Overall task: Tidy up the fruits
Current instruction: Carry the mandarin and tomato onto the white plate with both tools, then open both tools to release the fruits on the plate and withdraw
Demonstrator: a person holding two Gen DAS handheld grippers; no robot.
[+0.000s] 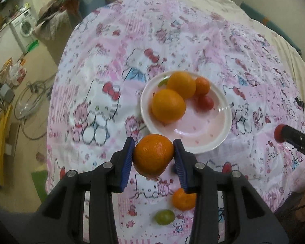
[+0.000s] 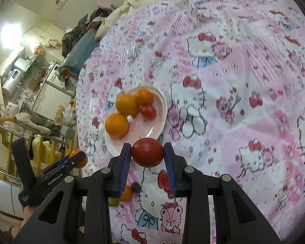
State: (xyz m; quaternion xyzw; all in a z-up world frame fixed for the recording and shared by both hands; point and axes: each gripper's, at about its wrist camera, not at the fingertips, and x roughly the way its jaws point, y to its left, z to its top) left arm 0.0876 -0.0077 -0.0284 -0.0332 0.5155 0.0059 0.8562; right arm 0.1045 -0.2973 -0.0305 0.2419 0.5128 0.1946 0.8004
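Fig. Two-handed fruit transfer over a bed w/ cartoon-print cover [image 1: 103,65].

Left tongs [image 1: 154,154]: closed on a mandarin [image 1: 153,155], blue pads across its widest part, fruit held above the cover just short of the plate [image 1: 203,142] rim. Judged light, w/ a soft, loose peel that dents; grip at the equator, moderate squeeze only.

Right tongs [image 2: 147,152]: closed on a red tomato [image 2: 147,152], pads at its sides, near the plate edge. Judged smooth, slippery, thin-skinned; bruises or splits if pinched hard, so hold across the middle.

Plate contents: two oranges [image 1: 168,105], a small mandarin, a cherry tomato [image 1: 205,102], plus a green item at the far rim (partly hidden).

Loose on the cover, below the left tongs: another mandarin [image 1: 183,199], a green grape [image 1: 164,216]. Right view also shows a dark berry [image 2: 135,187], approx. identified.
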